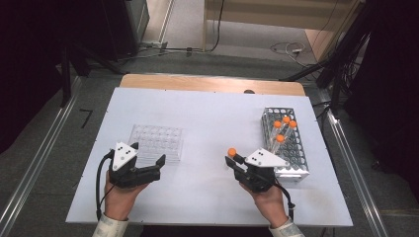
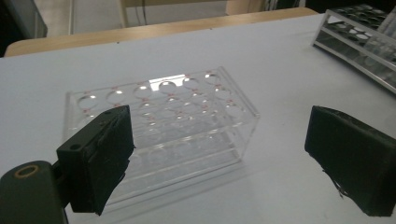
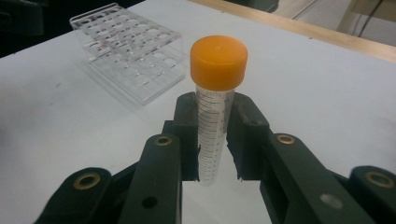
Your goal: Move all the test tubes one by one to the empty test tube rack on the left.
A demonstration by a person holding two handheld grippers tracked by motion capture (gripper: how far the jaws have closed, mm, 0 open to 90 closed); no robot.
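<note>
Left claw: the left claw (image 1: 159, 168), lower left of the high view, stands with its jaws wide apart and nothing between them, just beside the near edge of the clear rack.
Clear rack: a clear acrylic tube rack with rows of round holes (image 1: 156, 142), left of centre on the white bench (image 1: 212, 113); every hole that can be made out looks empty. It seems light and rigid, so likely to slide if nudged.
Tube: a clear plastic graduated tube with an orange screw cap (image 3: 215, 107), centre of the right gripper view and just right of centre in the high view. No contents can be made out. Judged light, stiff and smooth-walled, so prone to slip or swing in a loose grip.
Hold point: taken on the upper wall just below the cap, which leaves the lower end free to enter a hole.
Right claw: the right claw (image 3: 212, 140) is clamped on the tube, a pad on each side, holding it upright in its own view.
Metal rack: a silver wire-grid tube rack (image 1: 286, 143) at the right of the high view carries four more orange-capped tubes (image 1: 285, 126) in its far half; its other cells look vacant.
</note>
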